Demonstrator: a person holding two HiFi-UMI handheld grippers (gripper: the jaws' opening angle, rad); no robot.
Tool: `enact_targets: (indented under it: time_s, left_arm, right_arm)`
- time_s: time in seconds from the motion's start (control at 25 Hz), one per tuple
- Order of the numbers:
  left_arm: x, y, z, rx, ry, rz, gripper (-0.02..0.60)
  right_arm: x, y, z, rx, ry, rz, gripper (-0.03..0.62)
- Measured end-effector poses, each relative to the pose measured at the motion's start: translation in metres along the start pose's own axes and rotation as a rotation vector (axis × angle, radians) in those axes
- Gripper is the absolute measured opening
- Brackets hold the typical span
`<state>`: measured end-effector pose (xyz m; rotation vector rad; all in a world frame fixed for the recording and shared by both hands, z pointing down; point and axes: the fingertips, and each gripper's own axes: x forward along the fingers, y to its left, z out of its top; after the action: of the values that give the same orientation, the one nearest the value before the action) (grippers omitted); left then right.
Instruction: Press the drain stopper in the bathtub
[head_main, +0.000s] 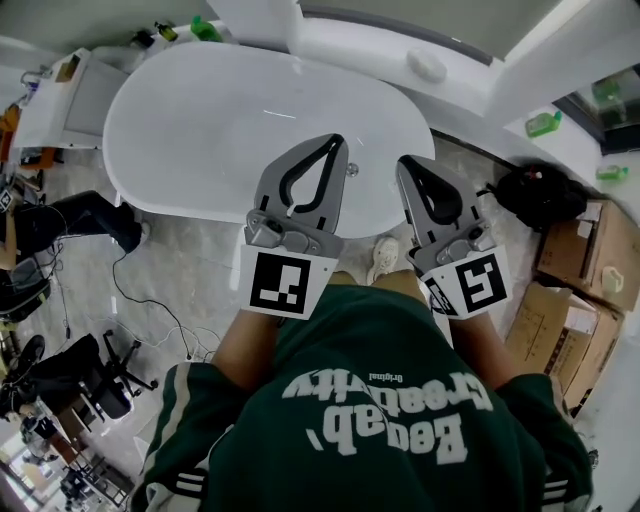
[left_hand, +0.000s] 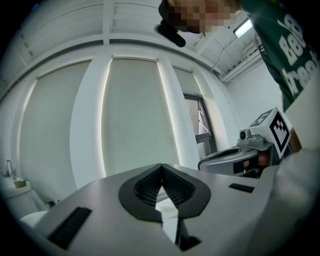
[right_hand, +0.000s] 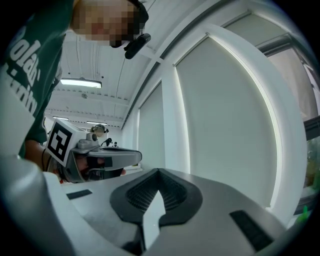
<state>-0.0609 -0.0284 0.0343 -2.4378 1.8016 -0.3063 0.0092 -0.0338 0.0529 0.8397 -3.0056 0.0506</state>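
Note:
The white oval bathtub (head_main: 220, 120) lies below and ahead of me in the head view. Its small round metal drain stopper (head_main: 352, 170) sits on the tub floor near the near rim, between my two grippers. My left gripper (head_main: 336, 142) hangs above the tub just left of the stopper, jaws shut with nothing in them. My right gripper (head_main: 408, 162) is held beside it over the tub's right end, also shut and empty. Both point about level, well above the tub. In the left gripper view the jaws (left_hand: 161, 166) meet at the tip; the right gripper's (right_hand: 159, 171) do too.
Cardboard boxes (head_main: 590, 290) and a black bag (head_main: 540, 195) stand on the floor at right. Green bottles (head_main: 543, 123) sit on a ledge. Cables (head_main: 150, 310) and an office chair (head_main: 100, 385) lie at left. Tall blinds (left_hand: 135, 115) fill the wall ahead.

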Motion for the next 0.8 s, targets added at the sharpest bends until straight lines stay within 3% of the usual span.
enact_targets:
  time_s: [0.28, 0.8]
  left_arm:
    - [-0.003, 0.021, -0.007, 0.003, -0.004, -0.062, 0.005]
    - [0.0, 0.031, -0.012, 0.006, 0.002, -0.086, 0.006]
  right_arm:
    - [0.02, 0.012, 0.001, 0.004, -0.002, -0.06, 0.014]
    - [0.032, 0.008, 0.002, -0.009, -0.012, -0.096, 0.014]
